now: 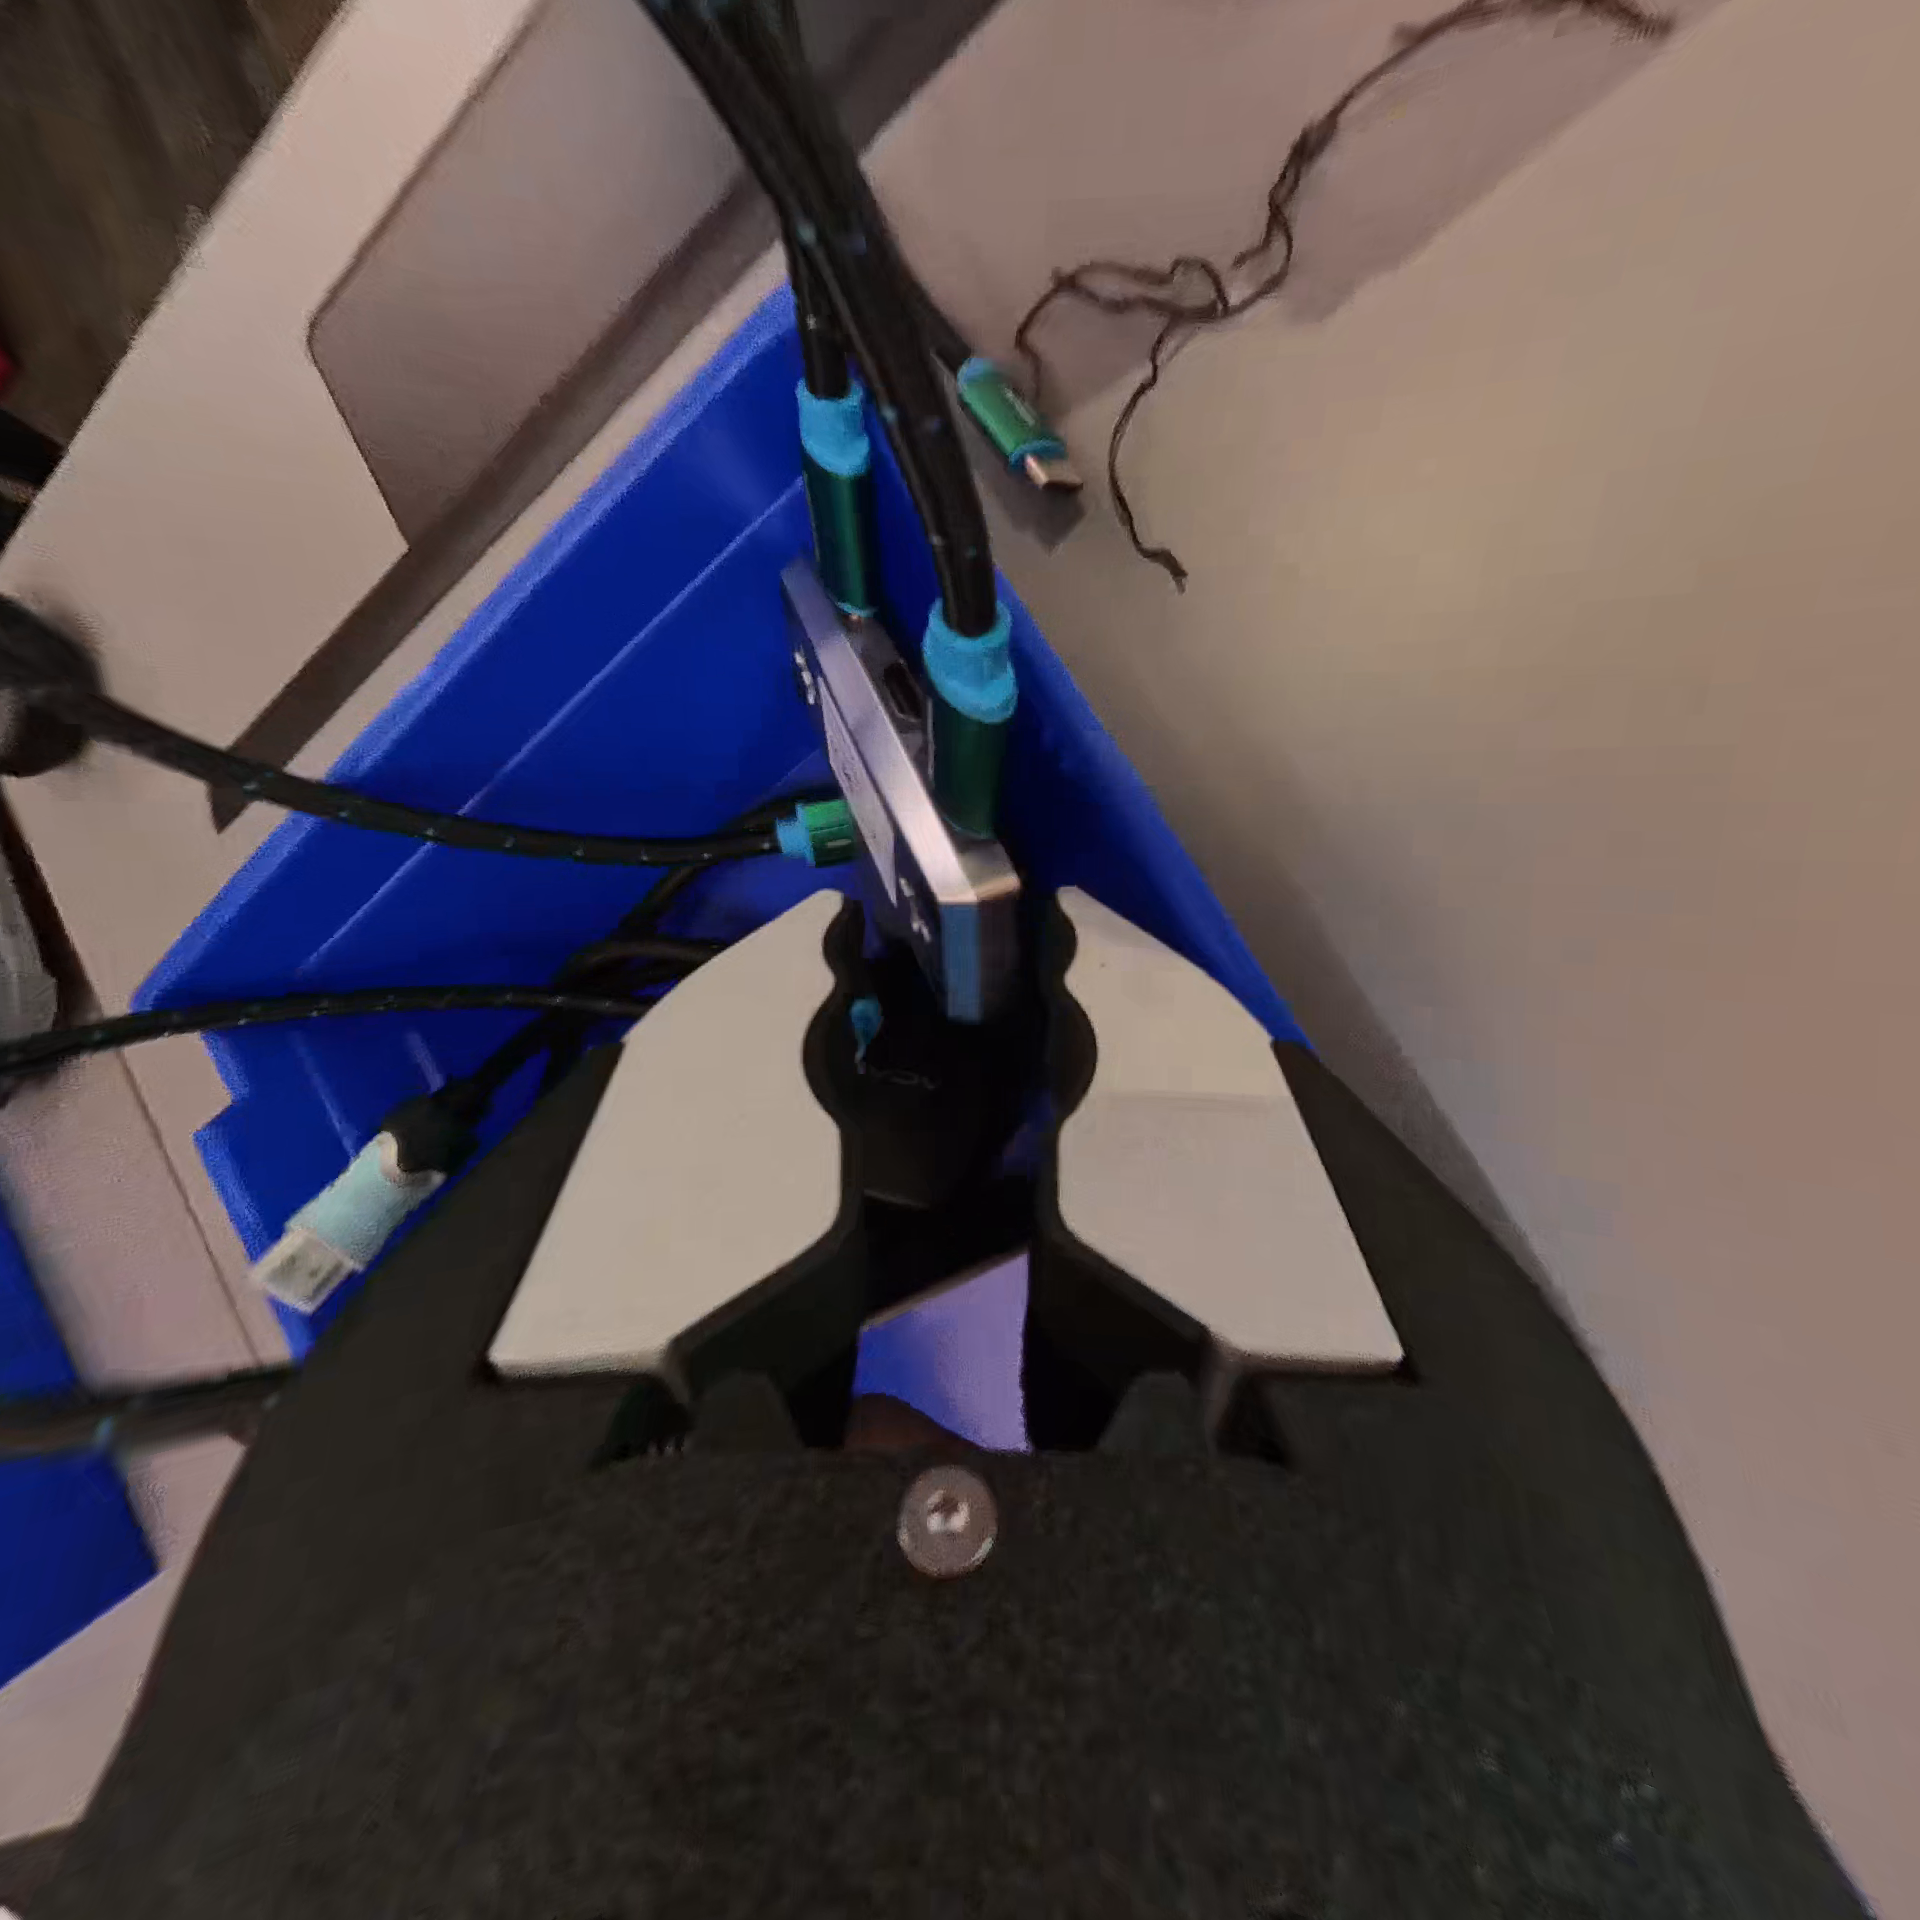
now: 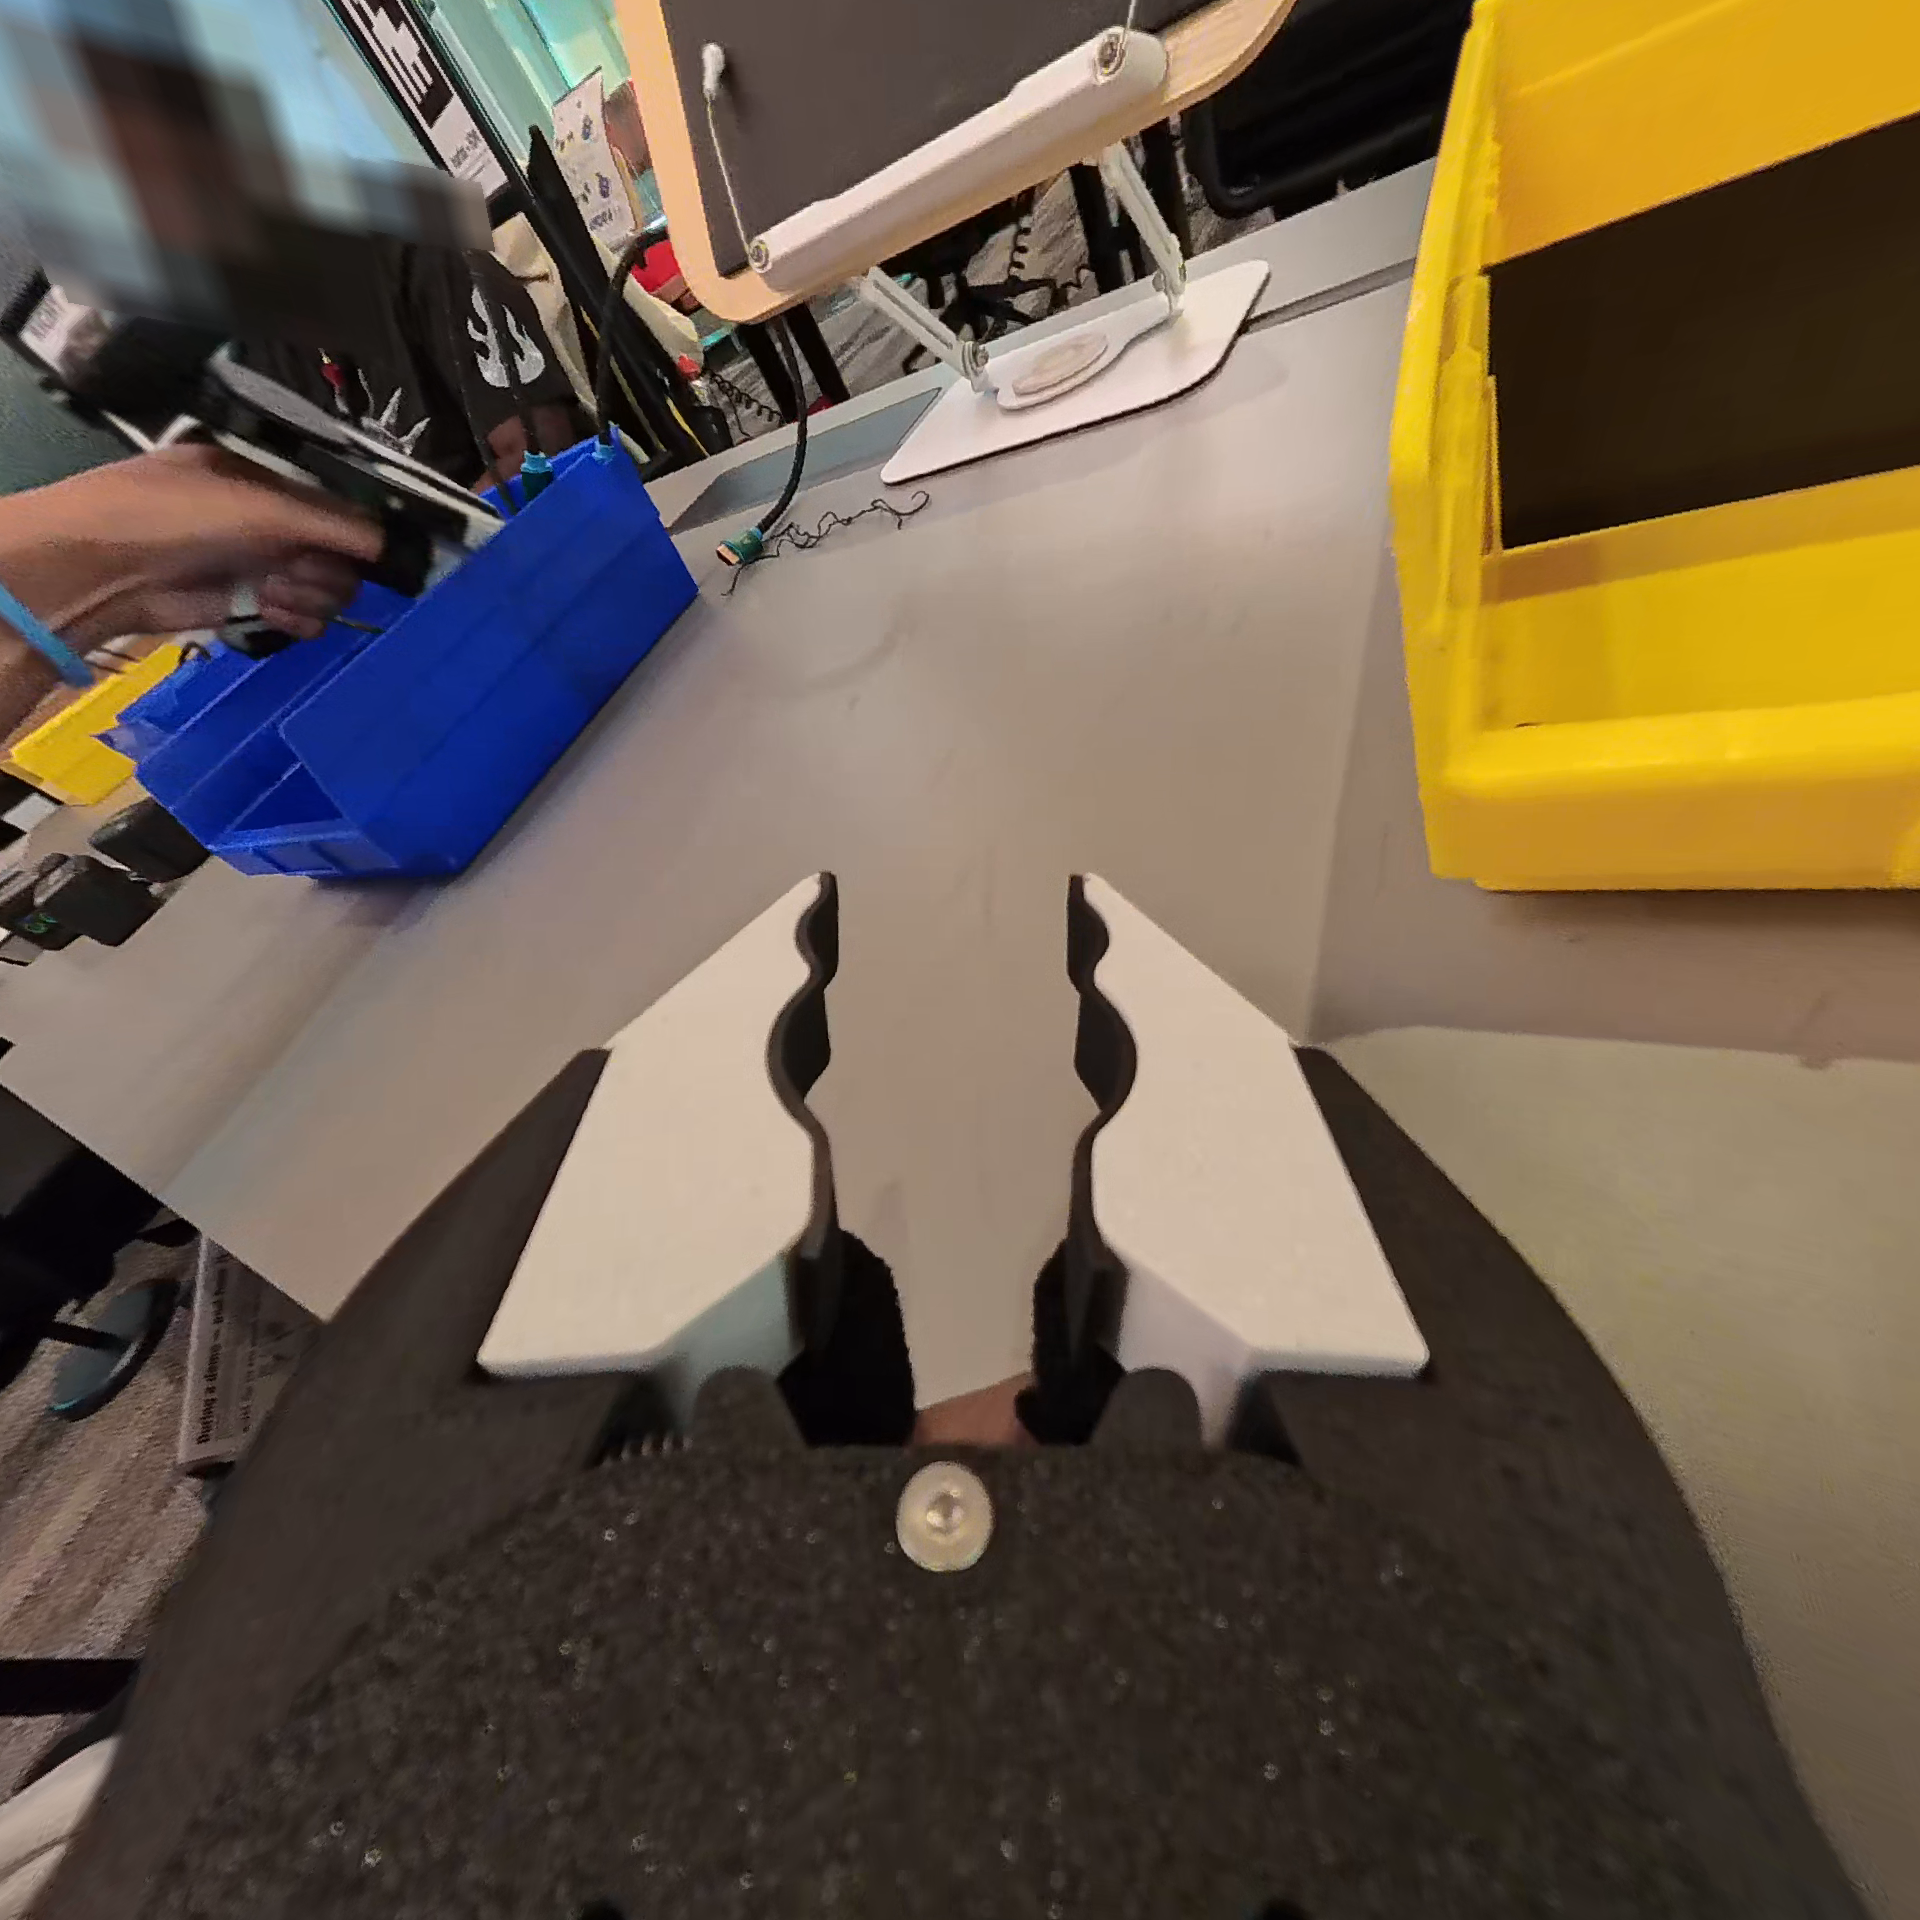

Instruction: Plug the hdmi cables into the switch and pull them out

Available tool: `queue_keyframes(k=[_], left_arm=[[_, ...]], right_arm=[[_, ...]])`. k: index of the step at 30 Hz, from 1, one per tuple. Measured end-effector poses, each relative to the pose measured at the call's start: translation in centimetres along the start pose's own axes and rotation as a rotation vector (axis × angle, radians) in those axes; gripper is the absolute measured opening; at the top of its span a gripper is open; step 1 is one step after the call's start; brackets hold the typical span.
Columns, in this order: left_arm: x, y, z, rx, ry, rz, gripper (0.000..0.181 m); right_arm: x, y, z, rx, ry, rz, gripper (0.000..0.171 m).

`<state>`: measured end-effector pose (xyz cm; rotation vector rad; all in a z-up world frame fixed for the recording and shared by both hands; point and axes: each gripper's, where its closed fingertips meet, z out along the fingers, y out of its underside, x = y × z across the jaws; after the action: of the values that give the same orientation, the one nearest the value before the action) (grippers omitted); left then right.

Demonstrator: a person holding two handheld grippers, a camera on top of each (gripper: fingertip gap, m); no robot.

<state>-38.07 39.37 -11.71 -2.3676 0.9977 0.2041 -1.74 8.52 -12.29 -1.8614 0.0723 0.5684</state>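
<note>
Blue bin point(image 1: 582, 727) sits on the table point(image 2: 935, 727). Left gripper point(image 1: 940, 935) pinches the switch point(image 1: 904, 790) above the bin; three plugs are seated, one port is vacant. Right gripper point(image 2: 951, 904) is spread, empty, well apart. Recommend holding the switch steady and extracting each plug point(image 1: 971, 717) straight along its axis.

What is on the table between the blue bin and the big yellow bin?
Mostly bare grey table; near the blue bin lie a loose cable plug and dark thread, in the right wrist view. Yellow bin.

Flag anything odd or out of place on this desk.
A tangled dark thread lies loose on the grey desk beside an unplugged HDMI plug. The switch hangs tilted over the blue bin, held by the left tongs.
</note>
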Motion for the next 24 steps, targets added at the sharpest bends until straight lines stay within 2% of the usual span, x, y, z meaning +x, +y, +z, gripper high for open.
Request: queue_keyframes(k=[1, 5, 9, 15, 20, 24], left_arm=[[0.0, 0.0, 0.4, -0.01, 0.022, 0.004, 0.033], [-0.1, -0.1, 0.9, -0.021, 0.04, -0.022, 0.034], [0.1, -0.2, 0.7, 0.003, 0.024, -0.022, 0.025], [-0.8, -0.2, -0.1, 0.088, -0.065, 0.004, 0.021], [-1.1, -0.9, -4.5, 0.256, -0.021, -0.056, 0.02], [-2.6, -2.3, -11.3, 0.395, -0.008, -0.073, 0.019]], right_arm=[[-0.1, 0.1, 0.0, -0.005, -0.007, 0.008, 0.043], [-0.4, 0.8, 0.0, -0.033, -0.027, 0.016, 0.043], [-1.0, 1.5, 0.3, -0.065, -0.045, 0.007, 0.043], [-1.1, 1.7, 0.1, -0.074, -0.041, -0.012, 0.043], [-0.8, 1.3, -0.2, -0.056, -0.033, 0.006, 0.043], [-1.1, 1.4, -0.1, -0.06, -0.041, 0.0, 0.043]])
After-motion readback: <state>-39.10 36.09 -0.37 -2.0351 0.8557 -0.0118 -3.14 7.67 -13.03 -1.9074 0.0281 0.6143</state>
